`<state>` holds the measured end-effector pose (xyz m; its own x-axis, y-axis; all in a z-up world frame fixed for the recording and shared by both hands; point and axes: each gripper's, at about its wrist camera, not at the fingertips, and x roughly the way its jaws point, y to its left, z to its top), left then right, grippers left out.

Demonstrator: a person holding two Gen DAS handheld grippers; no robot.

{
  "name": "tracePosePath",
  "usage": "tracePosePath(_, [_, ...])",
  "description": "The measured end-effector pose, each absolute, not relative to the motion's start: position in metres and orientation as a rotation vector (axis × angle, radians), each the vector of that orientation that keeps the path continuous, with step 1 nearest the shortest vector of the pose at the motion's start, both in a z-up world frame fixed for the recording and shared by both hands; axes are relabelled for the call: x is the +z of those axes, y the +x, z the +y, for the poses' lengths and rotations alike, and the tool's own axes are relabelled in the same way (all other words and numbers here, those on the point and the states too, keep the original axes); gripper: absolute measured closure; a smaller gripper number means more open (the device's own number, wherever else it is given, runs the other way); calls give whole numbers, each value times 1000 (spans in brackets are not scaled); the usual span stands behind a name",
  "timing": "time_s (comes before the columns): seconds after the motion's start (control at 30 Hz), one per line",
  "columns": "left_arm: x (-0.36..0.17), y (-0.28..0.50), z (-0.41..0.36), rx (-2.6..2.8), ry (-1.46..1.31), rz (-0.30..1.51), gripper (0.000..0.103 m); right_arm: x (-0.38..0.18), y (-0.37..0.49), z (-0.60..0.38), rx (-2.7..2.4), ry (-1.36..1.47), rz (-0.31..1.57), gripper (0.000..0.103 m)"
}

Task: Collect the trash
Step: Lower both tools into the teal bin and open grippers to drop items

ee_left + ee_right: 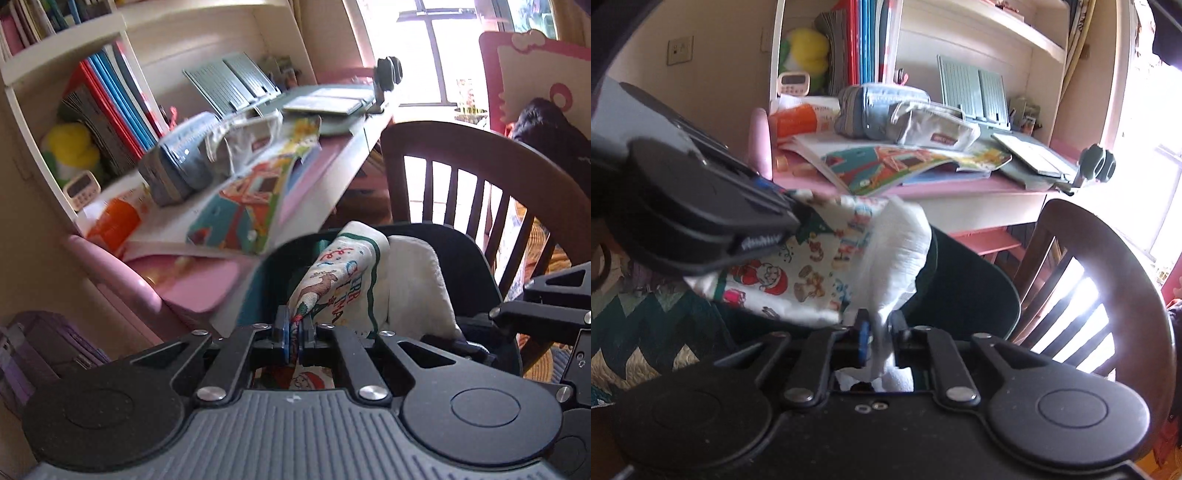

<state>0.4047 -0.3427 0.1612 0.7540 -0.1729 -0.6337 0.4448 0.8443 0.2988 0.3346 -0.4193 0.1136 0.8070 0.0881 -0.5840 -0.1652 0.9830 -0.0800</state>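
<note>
The left tongs [294, 334] are clamped on a corner of a printed Christmas napkin [343, 284], which rises from the blue pads and leans over the rim of a black bin [461, 251]. Just beside it, on its right in the left wrist view, a plain white tissue [417, 280] also stands up over the bin's mouth, the two touching along their sides. In the right wrist view the right tongs [881, 332] have the white tissue [901, 251] running down between them; a narrow gap shows between the blue pad and the paper, so the jaws stand slightly apart around it, and whether the far pad presses on it I cannot tell. The left tongs [790, 218] enter that view from the left, gripping the printed napkin [798, 280], which spreads out flat against the tissue above the bin [967, 288]. The bin sits in front of the pink-edged desk [942, 190], below its front edge, with a dark wooden chair [480, 177] to its right. On the desk a colourful picture book [255, 206] lies open near the front edge, with a blue-grey pencil case [184, 162] and a pale pouch [251, 136] behind it. An orange bottle [114, 225] lies at the desk's left end, near a small white timer [82, 188] on the shelf [62, 44] beside it.
</note>
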Motion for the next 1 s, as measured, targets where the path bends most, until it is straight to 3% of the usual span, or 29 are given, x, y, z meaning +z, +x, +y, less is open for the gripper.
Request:
tracePosePath(0.1, [151,407,-350,-372,486,670,97,110,336,-423,129,-128,626,79])
tracePosePath(0.23, [141,409,-356,-379,506,693,96,106,333,-426,115,-134,634,73])
tracePosePath(0.3, [137,409,-356,-384,489,715,96,106,332,-427,109,-127,635,63])
tracePosePath(0.47, [129,407,-355,-395,450,754,94,108,326,-430,103,-119,635,61])
tracePosePath(0.63, [133,401,-350,-398,385,764,91,116,313,-429,106,-125,613,53])
tracePosePath(0.73, [137,395,-346,-406,353,767,85,122,303,-429,104,-132,598,51])
tracePosePath(0.83, [140,388,-344,-416,322,769,71,127,293,-429,92,-140,587,50])
tracePosePath(1.0, [149,378,-339,-359,301,711,19,131,279,-437,72,-128,574,50])
